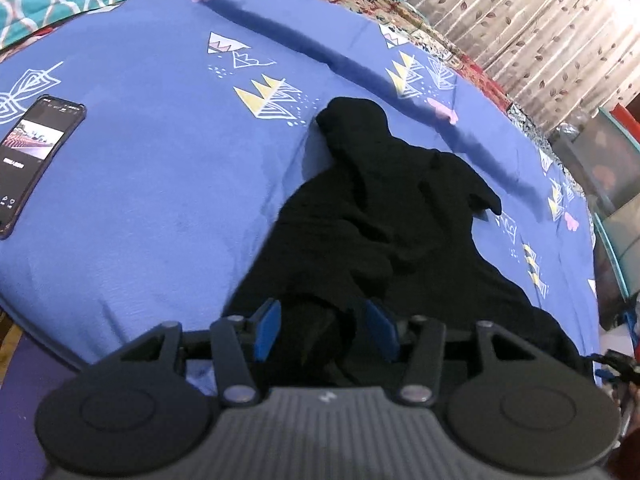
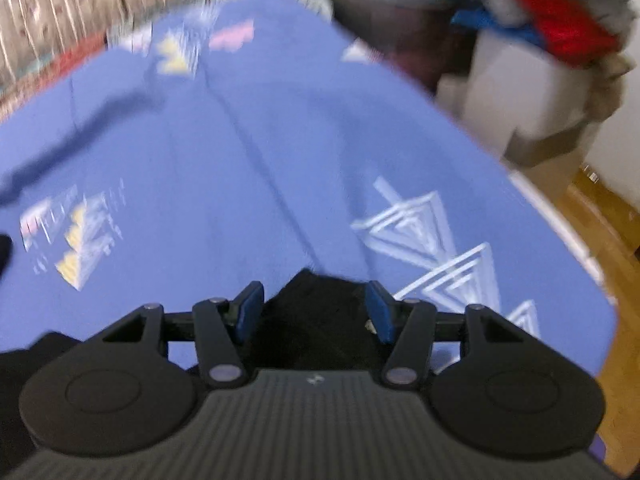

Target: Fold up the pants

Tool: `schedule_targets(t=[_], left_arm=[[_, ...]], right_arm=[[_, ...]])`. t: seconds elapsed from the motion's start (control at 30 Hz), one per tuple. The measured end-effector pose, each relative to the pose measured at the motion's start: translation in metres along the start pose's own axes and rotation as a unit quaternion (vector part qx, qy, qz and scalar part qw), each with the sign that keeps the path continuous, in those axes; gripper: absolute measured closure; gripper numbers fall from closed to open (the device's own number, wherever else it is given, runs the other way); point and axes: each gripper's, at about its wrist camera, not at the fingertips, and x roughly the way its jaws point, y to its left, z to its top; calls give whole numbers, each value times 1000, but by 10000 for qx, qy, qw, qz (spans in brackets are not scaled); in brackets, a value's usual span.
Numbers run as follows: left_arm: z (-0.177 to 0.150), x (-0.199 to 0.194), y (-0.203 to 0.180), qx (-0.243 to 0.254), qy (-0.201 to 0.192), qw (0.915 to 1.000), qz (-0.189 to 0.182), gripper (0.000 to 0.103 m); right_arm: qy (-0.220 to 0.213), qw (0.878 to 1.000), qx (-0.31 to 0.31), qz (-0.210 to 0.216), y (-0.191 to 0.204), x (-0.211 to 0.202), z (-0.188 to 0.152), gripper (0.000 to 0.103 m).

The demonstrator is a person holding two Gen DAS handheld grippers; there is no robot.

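Note:
The black pants (image 1: 384, 216) lie crumpled on the blue patterned bedsheet (image 1: 160, 184), one narrow end pointing toward the far side of the bed. My left gripper (image 1: 324, 326) is at their near end. Its blue pads (image 1: 269, 326) stand apart, a fold of black cloth lies between them, and neither pad presses on it. In the blurred right wrist view, my right gripper (image 2: 314, 312) is open over another black part of the pants (image 2: 312, 320), whose tip pokes forward between the pads (image 2: 378, 312). More black cloth shows at that view's lower left.
A phone (image 1: 36, 152) with its screen lit lies on the sheet at the left. A dark crease (image 1: 360, 68) runs across the sheet behind the pants. The bed's corner (image 2: 592, 320) drops to a wooden floor (image 2: 612, 216); boxes and piled cloth (image 2: 540, 60) stand beyond.

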Motion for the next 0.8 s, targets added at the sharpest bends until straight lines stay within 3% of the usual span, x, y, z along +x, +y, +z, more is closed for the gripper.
schedule_targets(t=[0.03,0.13,0.17,0.27,0.3,0.37,0.4,0.47,0.57,0.63,0.7,0.8], left_arm=[[0,3,-3,2,35,10000,33,55],[1,10,-12,54,120,9998,135,55],[2,11,-14,82,139,9997,168,55],[10,18,-21,159,144,9994,269,55],[12,20,-24,178,133,9994,274,55],[19,21,-29,236,67,9994,252,55],[22,21,-30,277,2,9993,248,54],[34,19,-31,374,-171,9988,253,52],[62,23,-27,414,-390,9975,419,50],[83,33,-27,472,-509,9968,392,49],[102,51,-30,563,-605,9956,438,41],[123,87,-32,409,-519,9975,234,40]], right_arm=[[137,9999,-74,-36,2,9,-2,45],[-8,9977,-668,-131,15,14,-8,83],[-192,9983,-550,-76,14,8,-5,83],[-1079,9927,256,-467,-7,-12,19,82],[-1126,9911,477,-529,-14,-10,26,80],[-814,9935,401,-680,-15,5,36,59],[-690,9937,244,-850,-10,10,39,58],[-994,9908,209,-897,-1,-2,41,58],[-1339,9881,749,145,9,-27,51,57],[-1036,9861,865,974,34,-26,58,57],[-591,9780,840,1817,73,-16,61,57],[-98,9661,609,2508,155,6,56,56]])
